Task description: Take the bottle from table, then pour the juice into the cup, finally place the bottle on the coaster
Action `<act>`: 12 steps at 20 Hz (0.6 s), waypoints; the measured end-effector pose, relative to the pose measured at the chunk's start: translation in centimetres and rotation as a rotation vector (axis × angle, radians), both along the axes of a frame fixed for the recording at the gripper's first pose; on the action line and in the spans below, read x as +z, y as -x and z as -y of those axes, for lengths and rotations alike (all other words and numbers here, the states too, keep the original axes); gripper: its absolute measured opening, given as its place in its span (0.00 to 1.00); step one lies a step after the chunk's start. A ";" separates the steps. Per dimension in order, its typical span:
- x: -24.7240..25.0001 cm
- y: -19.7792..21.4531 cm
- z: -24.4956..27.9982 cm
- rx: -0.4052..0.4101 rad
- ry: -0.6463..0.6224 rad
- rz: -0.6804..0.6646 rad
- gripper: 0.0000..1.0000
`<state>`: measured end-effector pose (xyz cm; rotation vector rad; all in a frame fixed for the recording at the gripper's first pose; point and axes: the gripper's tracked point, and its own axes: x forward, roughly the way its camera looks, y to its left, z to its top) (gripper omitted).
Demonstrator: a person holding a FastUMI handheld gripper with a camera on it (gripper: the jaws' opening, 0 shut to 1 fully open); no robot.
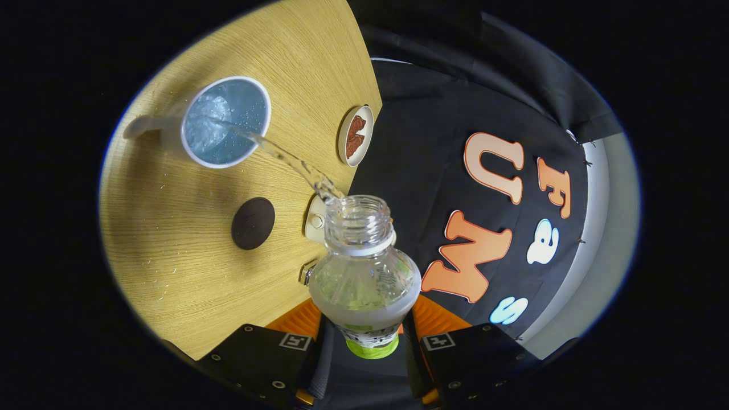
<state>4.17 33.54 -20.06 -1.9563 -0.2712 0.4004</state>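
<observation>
Two fingers: the claw [364, 336] is closed on the bottle [364, 279], one finger pressing each side of its lower body.
Bottle: clear plastic, uncapped, tipped over with its open mouth pointing away from the fingers and toward the cup; little liquid seems left in it, though I cannot be sure.
Stream: a thin clear arc of juice [285, 156] leaves the bottle mouth and lands inside the cup.
Cup: a white mug [225, 122] well beyond the fingers on the table [171, 256], its handle on the far side from the bottle, already holding bubbling liquid.
Coaster: a dark round disc [253, 223] lying flat on the table between the cup and the bottle, nearer the fingers than the cup, with nothing on it.
Other things: a small round dish [356, 135] with something brown in it near the table edge; a pale object [315, 223] partly hidden behind the bottle neck, which I cannot identify; small droplets on the wood.
Step in hand: the pour, second of three.
Next move: likely to bring the bottle back upright to stop the flow, then carry it over the coaster and set it down centred before releasing.
</observation>
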 end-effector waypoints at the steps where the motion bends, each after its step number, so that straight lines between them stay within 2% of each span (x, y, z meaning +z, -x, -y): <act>1: -0.1 0.0 0.0 0.000 0.003 -0.001 0.56; 12: -0.3 0.0 0.2 0.013 0.025 0.005 0.56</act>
